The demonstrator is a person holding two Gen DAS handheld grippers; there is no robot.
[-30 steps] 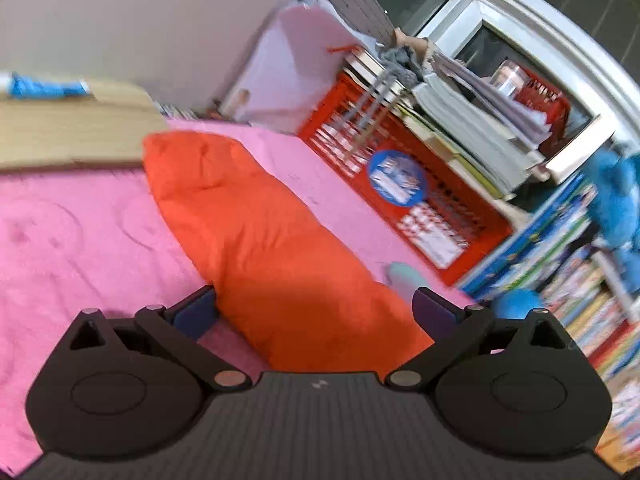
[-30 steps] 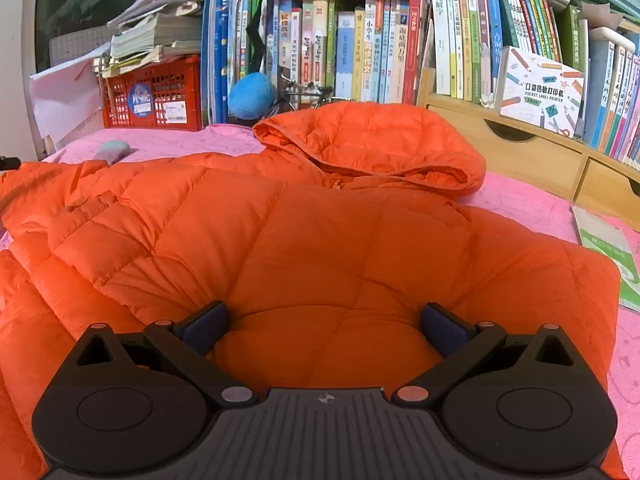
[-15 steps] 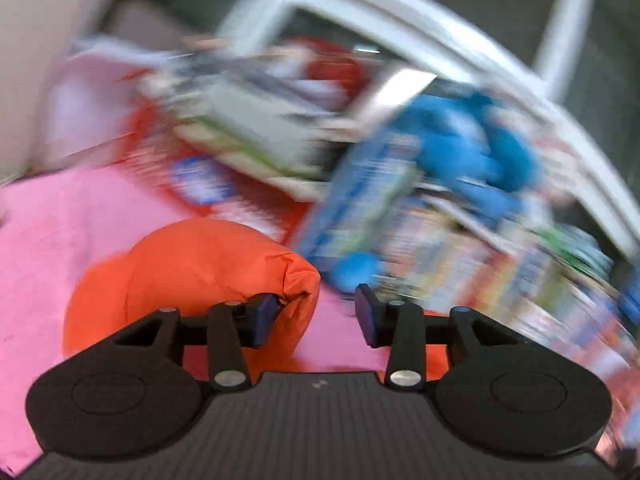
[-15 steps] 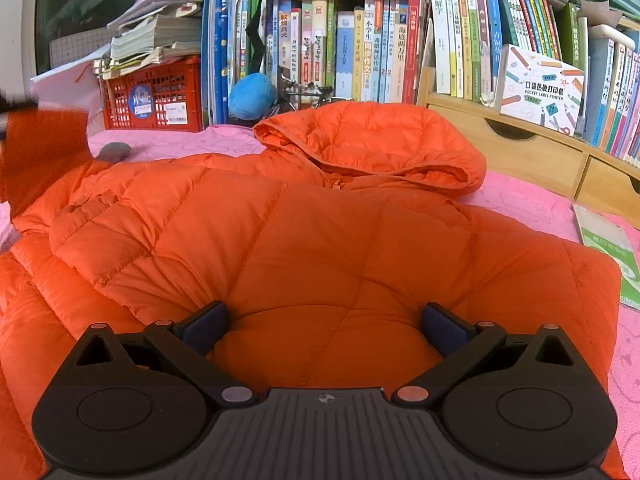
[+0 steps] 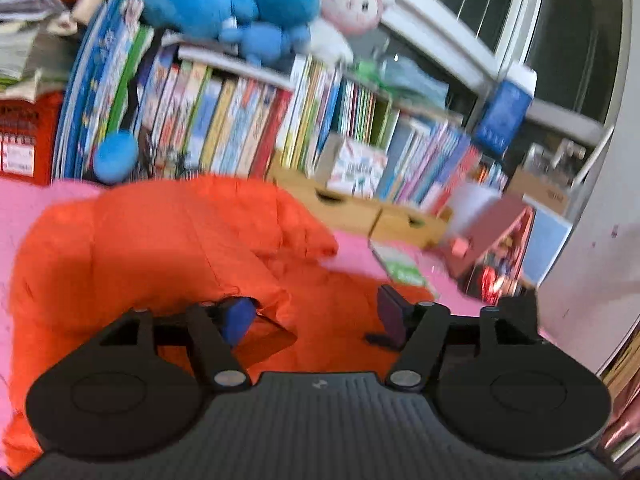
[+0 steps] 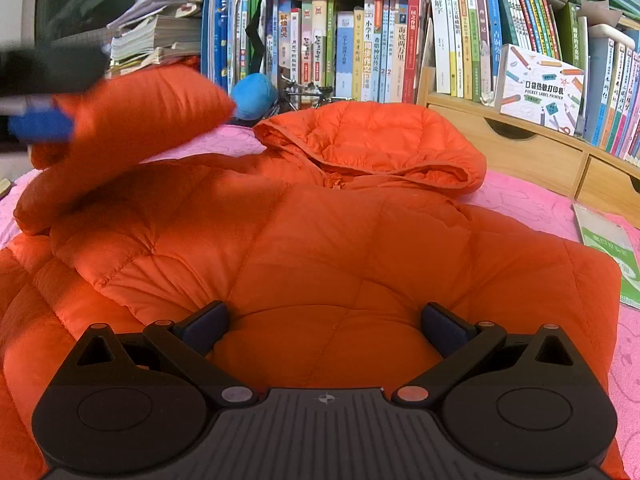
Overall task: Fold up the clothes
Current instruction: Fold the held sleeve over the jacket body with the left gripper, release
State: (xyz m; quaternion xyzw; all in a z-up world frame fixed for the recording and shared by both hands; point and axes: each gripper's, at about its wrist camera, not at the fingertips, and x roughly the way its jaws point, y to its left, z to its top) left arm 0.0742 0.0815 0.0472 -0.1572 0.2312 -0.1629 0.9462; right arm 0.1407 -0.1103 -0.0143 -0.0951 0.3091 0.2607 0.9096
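Observation:
An orange hooded puffer jacket lies spread on the pink bedspread, its hood toward the bookshelf. My right gripper rests open over the jacket's lower part, with quilted fabric bulging between the wide-apart pads. The left sleeve is lifted above the jacket's left side. My left gripper is at its cuff and its jaws are opening. The cuff lies against the blue left pad, while the right pad stands clear of it. In the right wrist view that gripper is a dark blur at the far left.
A packed bookshelf runs along the back, with wooden drawers at its right. A green booklet lies on the bedspread at the right. A blue ball sits behind the sleeve. A red crate stands at the back left.
The left gripper closed on the sleeve end, then swung it up and to the right over the jacket; its jaws now stand wider again. The right gripper has not moved.

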